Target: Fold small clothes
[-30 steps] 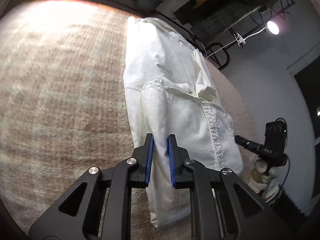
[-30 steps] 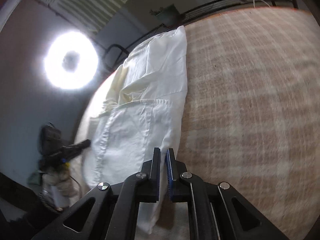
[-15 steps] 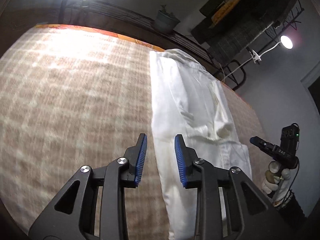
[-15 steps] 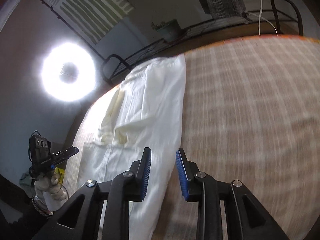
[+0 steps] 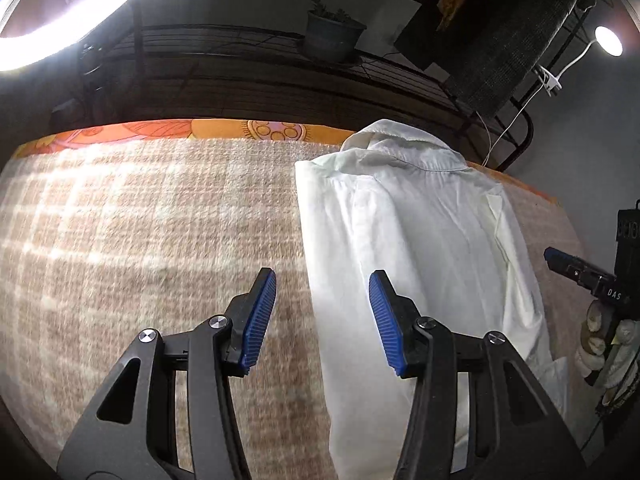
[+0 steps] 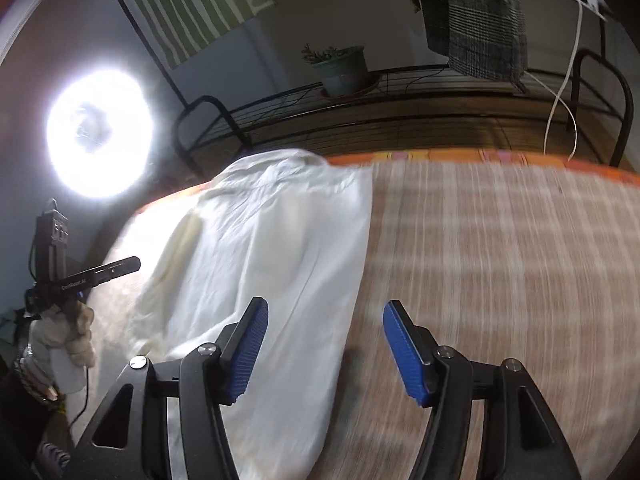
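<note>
Lying lengthwise on the bed [image 5: 140,240], the white shirt [image 5: 420,248] is resting folded narrow, both hand-held grippers, left [image 5: 322,322] and right [image 6: 323,348], having just been opening, spread and empty.

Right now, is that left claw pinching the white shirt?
No. The left claw stands open above the blanket, and the white shirt lies flat with nothing pressing on it.

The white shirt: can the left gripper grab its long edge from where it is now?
Probably yes. The left gripper is open, the white shirt has its folded edge lying just ahead between its fingers, and nothing blocks it.
</note>
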Motion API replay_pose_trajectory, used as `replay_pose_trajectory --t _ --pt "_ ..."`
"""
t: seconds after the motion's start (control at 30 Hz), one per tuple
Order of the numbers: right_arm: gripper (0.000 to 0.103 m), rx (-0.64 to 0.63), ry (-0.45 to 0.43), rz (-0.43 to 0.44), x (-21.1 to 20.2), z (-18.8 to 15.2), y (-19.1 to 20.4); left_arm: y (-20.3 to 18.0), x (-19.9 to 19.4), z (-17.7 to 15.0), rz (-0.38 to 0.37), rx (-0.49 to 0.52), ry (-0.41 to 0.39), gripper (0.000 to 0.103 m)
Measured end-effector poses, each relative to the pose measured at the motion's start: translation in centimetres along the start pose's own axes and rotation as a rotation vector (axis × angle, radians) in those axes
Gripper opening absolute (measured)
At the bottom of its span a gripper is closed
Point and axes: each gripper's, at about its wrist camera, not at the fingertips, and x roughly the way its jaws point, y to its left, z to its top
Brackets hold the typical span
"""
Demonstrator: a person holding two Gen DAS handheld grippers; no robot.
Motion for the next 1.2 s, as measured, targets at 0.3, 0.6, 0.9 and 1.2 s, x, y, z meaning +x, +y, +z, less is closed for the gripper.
replay_pose_trajectory --t 0.3,0.6,0.9,1.2 --pt "0.062 0.015 0.01 -0.02 4.9 4.7 -1.5 -2.2 4.4 3.3 0.068 0.066 -0.03 0.05" --pt "0.014 -0.012 0.029 0.0 8.0 6.3 -0.6 -3.9 5.4 4.0 0.082 0.133 -0.039 0.011" --pt "0.0 -0.03 -0.032 0.045 5.2 6.4 0.2 -4.6 2.0 3.8 0.039 0.138 -0.113 0.003" --pt "0.0 -0.054 -0.11 0.064 -0.7 6.1 1.9 -6.1 -5.3 3.1 0.003 0.178 -0.192 0.003"
